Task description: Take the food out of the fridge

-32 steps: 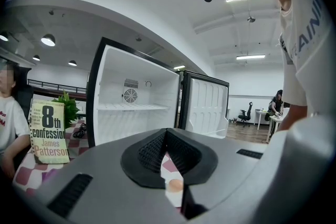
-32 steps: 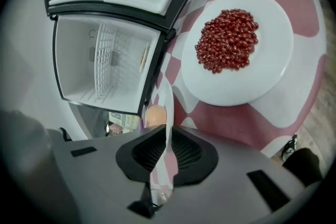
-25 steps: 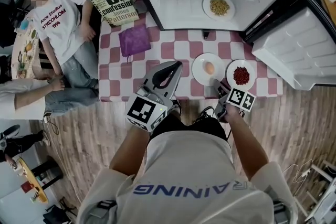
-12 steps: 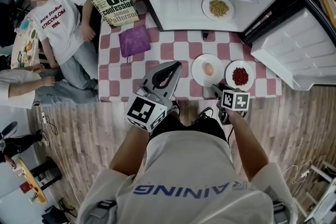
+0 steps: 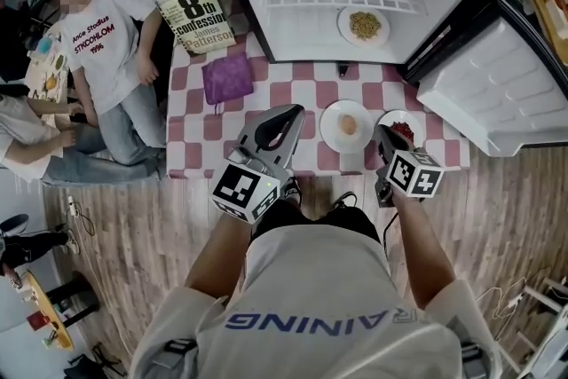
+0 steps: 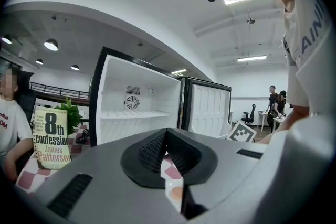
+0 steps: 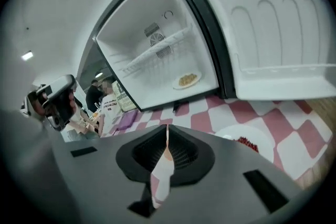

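One plate of yellowish food [image 5: 362, 25] was on the fridge [image 5: 302, 22] floor, at twelve o'clock from the egg plate [image 5: 348, 126] on the desk [image 5: 191, 146]. It looked stiff, smooth and breakable, its load loose: best pinched at the six-o'clock rim and kept level. The right gripper [image 5: 380, 132] had just closed on nothing; the left gripper [image 5: 297, 109] was shut, empty. The food's kind was too small to tell, and the right gripper partly hid the red-food plate [image 5: 401, 122].
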Available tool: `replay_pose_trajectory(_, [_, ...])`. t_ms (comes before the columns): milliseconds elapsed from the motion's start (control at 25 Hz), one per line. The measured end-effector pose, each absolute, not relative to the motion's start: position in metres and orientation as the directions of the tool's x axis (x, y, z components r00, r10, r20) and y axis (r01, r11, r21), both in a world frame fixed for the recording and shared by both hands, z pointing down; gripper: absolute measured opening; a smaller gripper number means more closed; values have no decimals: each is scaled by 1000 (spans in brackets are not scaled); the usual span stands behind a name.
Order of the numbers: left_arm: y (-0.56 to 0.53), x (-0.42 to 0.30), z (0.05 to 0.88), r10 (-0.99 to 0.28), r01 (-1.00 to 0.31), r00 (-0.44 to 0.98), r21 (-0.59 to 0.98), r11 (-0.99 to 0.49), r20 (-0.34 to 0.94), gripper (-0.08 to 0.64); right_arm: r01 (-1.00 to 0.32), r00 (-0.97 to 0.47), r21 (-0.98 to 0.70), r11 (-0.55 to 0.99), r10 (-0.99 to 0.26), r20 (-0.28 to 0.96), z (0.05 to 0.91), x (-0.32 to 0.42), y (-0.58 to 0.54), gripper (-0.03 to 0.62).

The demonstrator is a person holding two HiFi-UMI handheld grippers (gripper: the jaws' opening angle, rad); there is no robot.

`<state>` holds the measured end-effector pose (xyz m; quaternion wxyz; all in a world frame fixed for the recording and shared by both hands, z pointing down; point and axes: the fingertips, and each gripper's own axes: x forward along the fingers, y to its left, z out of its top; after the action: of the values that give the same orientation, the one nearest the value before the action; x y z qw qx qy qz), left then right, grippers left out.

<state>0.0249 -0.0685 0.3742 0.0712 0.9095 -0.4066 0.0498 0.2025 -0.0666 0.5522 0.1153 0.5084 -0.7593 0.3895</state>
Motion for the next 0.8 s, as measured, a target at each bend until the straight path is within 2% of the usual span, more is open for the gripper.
replay_pose_trajectory(440, [-67, 25, 341, -747, -753, 657, 60, -655, 96, 6, -857, -470, -377, 352, -833, 291, 409, 198, -101, 28])
replay_pose_trajectory(800, [-67, 24, 319, -751, -753, 658, 45, -657, 57, 6, -862, -477, -275, 425, -864, 160, 336, 195, -99, 28])
